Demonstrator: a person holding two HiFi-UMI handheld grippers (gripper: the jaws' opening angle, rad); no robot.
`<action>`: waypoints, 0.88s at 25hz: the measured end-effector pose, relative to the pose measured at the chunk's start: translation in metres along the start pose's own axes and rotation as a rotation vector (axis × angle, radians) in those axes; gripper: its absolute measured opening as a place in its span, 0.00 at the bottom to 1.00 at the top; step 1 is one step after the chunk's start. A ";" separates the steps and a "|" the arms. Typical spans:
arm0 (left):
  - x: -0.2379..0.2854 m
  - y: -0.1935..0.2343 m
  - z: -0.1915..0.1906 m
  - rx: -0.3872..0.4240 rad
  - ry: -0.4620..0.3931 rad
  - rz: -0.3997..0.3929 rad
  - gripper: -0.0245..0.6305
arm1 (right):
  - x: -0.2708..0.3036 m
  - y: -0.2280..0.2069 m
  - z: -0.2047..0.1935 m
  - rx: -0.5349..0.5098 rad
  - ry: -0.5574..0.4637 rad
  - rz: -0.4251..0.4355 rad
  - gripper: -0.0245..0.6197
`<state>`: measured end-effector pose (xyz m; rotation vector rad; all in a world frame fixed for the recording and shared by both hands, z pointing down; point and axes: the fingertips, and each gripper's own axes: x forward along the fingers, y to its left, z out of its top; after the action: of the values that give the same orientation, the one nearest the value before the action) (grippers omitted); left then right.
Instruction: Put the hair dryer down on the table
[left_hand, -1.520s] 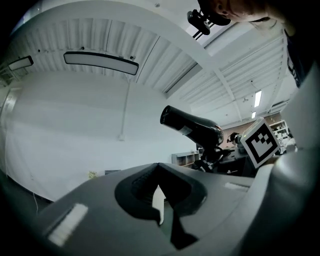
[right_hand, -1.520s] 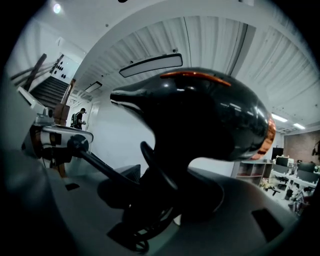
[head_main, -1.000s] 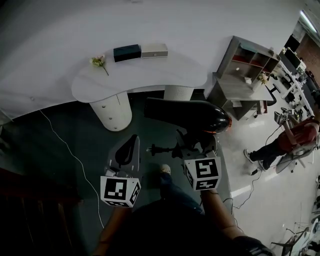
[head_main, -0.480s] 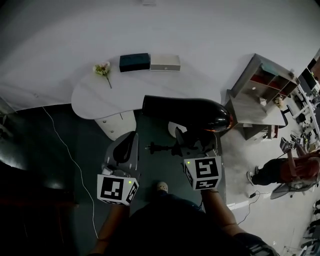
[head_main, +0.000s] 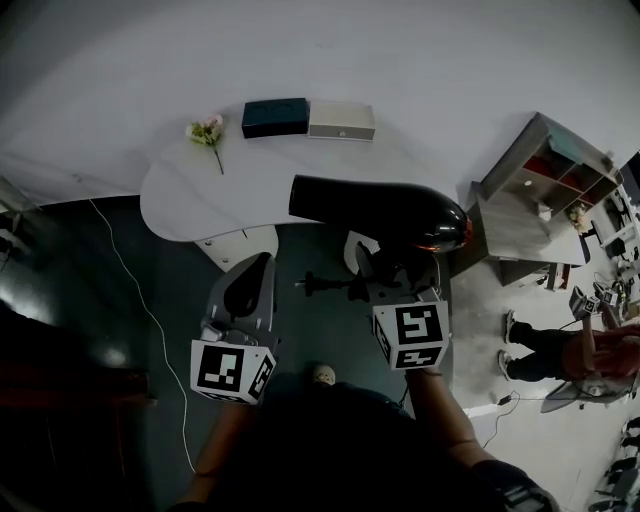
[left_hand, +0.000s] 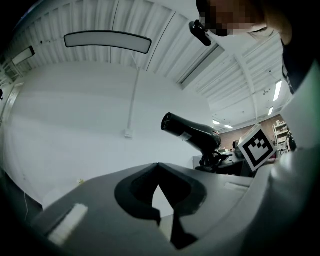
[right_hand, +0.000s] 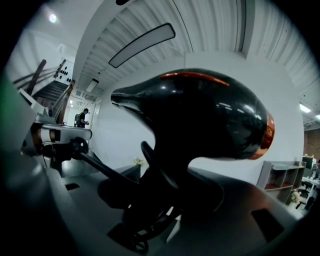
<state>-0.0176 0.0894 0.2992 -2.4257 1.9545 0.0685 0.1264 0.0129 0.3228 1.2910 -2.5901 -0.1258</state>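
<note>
My right gripper is shut on the handle of a glossy black hair dryer with an orange ring at its rear. The dryer lies level in the air, its nozzle pointing left over the near edge of the white curved table. In the right gripper view the hair dryer fills the middle, above the gripper. Its cord is bundled by the handle and the plug sticks out left. My left gripper hangs lower left, shut and empty. The left gripper view looks over that gripper to the hair dryer.
On the table lie an artificial flower, a dark box and a beige box along the wall. A grey shelf unit stands right. A white cable runs over the dark floor. A person sits at far right.
The dryer and both grippers have come closer to the table; the nozzle now overlaps its near edge. The left gripper has drifted slightly left and down. The grip has not changed.
</note>
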 end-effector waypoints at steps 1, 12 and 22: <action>0.004 0.001 -0.001 -0.003 0.006 0.002 0.05 | 0.004 -0.002 0.000 0.003 0.002 0.003 0.43; 0.052 0.030 -0.027 -0.030 0.043 -0.018 0.05 | 0.050 -0.015 -0.012 0.006 0.040 -0.002 0.43; 0.143 0.094 -0.023 -0.021 -0.026 -0.060 0.05 | 0.147 -0.029 -0.018 0.015 0.110 -0.017 0.43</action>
<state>-0.0785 -0.0708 0.3153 -2.4812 1.8794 0.1191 0.0685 -0.1212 0.3614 1.2878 -2.4931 -0.0370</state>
